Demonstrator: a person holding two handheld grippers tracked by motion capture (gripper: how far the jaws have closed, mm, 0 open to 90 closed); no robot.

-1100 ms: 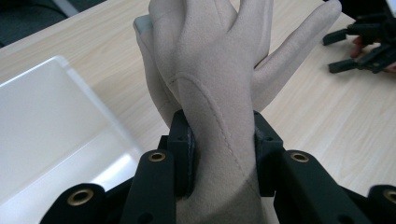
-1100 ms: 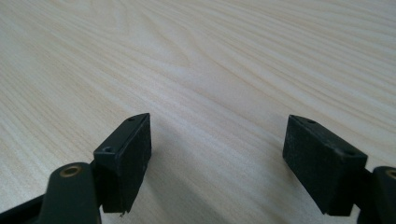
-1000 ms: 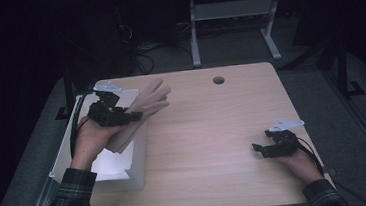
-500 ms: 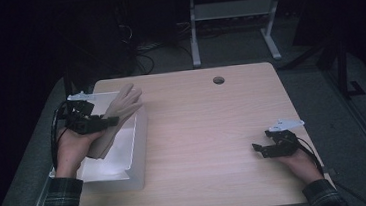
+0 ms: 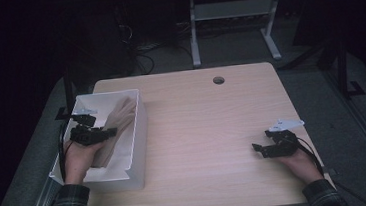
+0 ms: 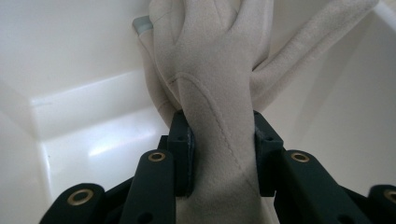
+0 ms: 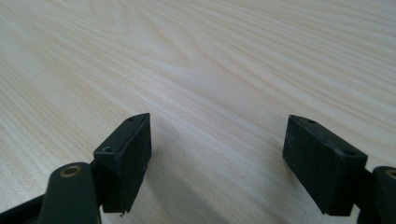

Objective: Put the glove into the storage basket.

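the beige glove point(image 6: 219, 84) hangs inside the white bin point(image 5: 139, 137) at the worktop's point(image 5: 213, 130) left edge, clamped at its cuff by the left gripper point(image 6: 222, 154). lower until the fingers settle flat, then release. a second ago it was above the bin. the right gripper point(image 7: 219, 158) rests with jaws apart, empty.

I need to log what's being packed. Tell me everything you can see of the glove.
The glove is pale beige, of soft suede-like fabric with stitched seams. The left gripper clamps it near the cuff. Its fingers point away from the gripper into the white box at the table's left edge, its fingertips near a box wall.
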